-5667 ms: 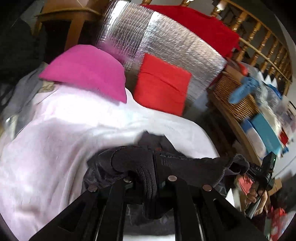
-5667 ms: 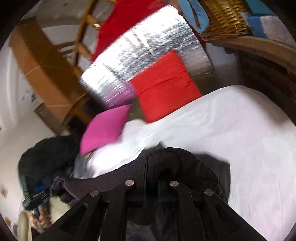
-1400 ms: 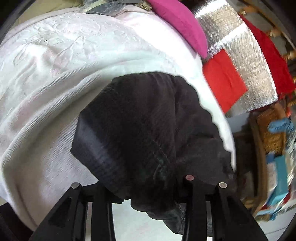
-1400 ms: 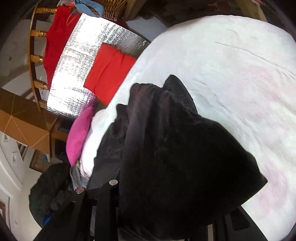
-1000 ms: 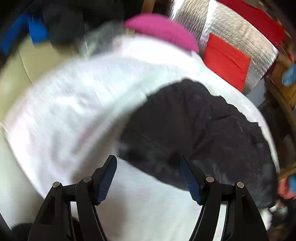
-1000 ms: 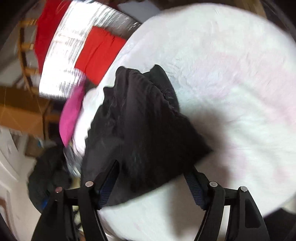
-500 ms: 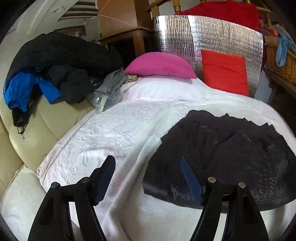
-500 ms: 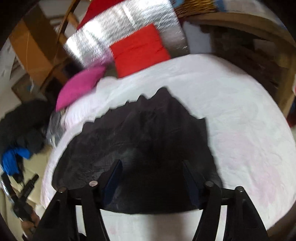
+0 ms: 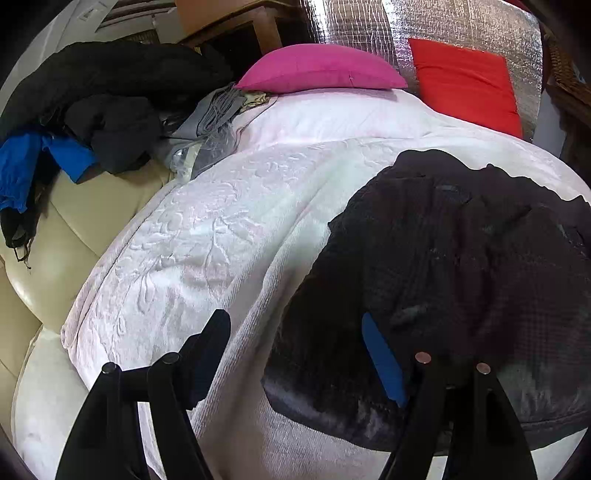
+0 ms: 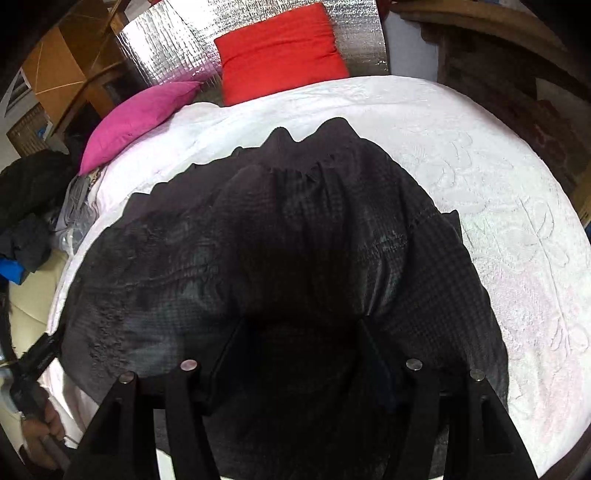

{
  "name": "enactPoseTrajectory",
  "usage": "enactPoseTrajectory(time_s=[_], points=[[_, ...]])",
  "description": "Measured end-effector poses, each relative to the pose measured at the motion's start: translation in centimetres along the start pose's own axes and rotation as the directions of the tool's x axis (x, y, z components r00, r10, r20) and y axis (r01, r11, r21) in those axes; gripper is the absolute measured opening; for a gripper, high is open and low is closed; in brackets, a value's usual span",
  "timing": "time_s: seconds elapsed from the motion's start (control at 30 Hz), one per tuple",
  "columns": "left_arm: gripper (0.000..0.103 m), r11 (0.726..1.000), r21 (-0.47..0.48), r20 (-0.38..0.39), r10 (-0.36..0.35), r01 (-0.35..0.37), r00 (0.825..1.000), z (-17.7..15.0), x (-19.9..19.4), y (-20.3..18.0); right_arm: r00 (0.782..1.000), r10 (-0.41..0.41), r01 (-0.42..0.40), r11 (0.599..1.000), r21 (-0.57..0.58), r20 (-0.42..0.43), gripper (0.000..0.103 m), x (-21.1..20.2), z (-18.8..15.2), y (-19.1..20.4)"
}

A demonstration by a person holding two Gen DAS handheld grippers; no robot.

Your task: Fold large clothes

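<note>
Now the black garment point(image 10: 280, 243) lies rumpled on the white bedspread point(image 9: 192, 236); my left fingers point(image 9: 295, 354) gape empty, my right fingers point(image 10: 295, 354) hang unclenched above it. Grabbing one layer could undo the fold.

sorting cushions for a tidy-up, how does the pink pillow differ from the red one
The pink pillow lies flat on the white bedspread; the red pillow stands propped against the silver foil panel. The pink one looks plump and rounded, the red one flatter and squarer. Both are plain, single-coloured.
</note>
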State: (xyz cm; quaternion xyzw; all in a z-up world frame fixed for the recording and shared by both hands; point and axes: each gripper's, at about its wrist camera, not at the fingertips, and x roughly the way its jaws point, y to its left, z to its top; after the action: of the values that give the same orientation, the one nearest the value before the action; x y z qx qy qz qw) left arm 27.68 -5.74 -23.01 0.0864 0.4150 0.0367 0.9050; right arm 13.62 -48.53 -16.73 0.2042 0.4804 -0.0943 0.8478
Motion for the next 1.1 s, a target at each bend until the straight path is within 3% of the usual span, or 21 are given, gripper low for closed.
enactPoseTrajectory(time_s=[0.17, 0.27, 0.33, 0.47, 0.57, 0.63, 0.8, 0.83, 0.9, 0.93, 1.03, 1.07, 1.1], points=[[0.075, 1.000, 0.025, 0.001, 0.011, -0.011, 1.000, -0.3, 0.3, -0.2, 0.995, 0.077, -0.078, 0.997, 0.003, 0.057, 0.067, -2.0, 0.3, 0.6], [0.075, 0.999, 0.039, -0.002, 0.010, -0.010, 1.000, -0.3, 0.3, -0.1, 0.998, 0.046, -0.048, 0.998, -0.034, -0.042, 0.068, 0.4, -0.3, 0.8], [0.075, 0.999, 0.044, -0.014, 0.003, -0.002, 1.000, -0.2, 0.2, 0.0, 0.999, 0.039, -0.040, 0.997, -0.059, -0.025, 0.067, 0.5, -0.2, 1.2], [0.075, 0.991, 0.020, -0.055, -0.129, 0.130, 0.990, 1.4, -0.5, 1.8, 0.987, 0.159, -0.159, 0.987, -0.002, 0.001, 0.067, -1.9, 1.1, -0.3], [0.081, 0.958, -0.016, -0.099, -0.287, 0.287, 0.953, 4.1, -0.2, 3.7, 0.978, 0.190, -0.196, 0.979, 0.064, 0.084, 0.077, -4.2, 2.7, -3.6], [0.087, 0.931, -0.037, -0.123, -0.364, 0.363, 0.923, 5.7, 0.5, 4.7, 0.969, 0.214, -0.230, 0.963, 0.138, 0.127, 0.079, -5.1, 3.7, -7.0], [0.088, 0.812, -0.164, -0.168, -0.583, 0.560, 0.795, 8.8, 4.6, 6.6, 0.945, 0.295, -0.326, 0.890, 0.319, 0.141, 0.083, -3.3, 4.7, -14.2], [0.088, 0.782, -0.200, -0.180, -0.622, 0.591, 0.762, 8.9, 5.7, 6.7, 0.936, 0.327, -0.352, 0.869, 0.349, 0.131, 0.083, -2.5, 4.8, -15.0], [0.088, 0.700, -0.275, -0.204, -0.712, 0.659, 0.672, 8.8, 8.2, 6.6, 0.919, 0.389, -0.380, 0.842, 0.382, 0.058, 0.083, -0.2, 5.1, -16.1], [0.088, 0.678, -0.307, -0.214, -0.733, 0.668, 0.645, 8.6, 9.1, 6.4, 0.916, 0.401, -0.382, 0.841, 0.384, 0.033, 0.083, 0.8, 4.8, -16.1], [0.088, 0.639, -0.366, -0.276, -0.769, 0.677, 0.576, 7.9, 11.8, 5.4, 0.885, 0.465, -0.417, 0.825, 0.381, -0.039, 0.083, 3.8, 5.2, -15.6], [0.088, 0.629, -0.363, -0.291, -0.778, 0.688, 0.557, 7.8, 12.3, 5.0, 0.880, 0.471, -0.418, 0.829, 0.372, -0.060, 0.083, 4.4, 5.3, -15.5], [0.088, 0.626, -0.363, -0.301, -0.780, 0.690, 0.549, 7.7, 12.6, 4.7, 0.879, 0.471, -0.416, 0.834, 0.362, -0.075, 0.083, 4.7, 5.1, -15.4]])
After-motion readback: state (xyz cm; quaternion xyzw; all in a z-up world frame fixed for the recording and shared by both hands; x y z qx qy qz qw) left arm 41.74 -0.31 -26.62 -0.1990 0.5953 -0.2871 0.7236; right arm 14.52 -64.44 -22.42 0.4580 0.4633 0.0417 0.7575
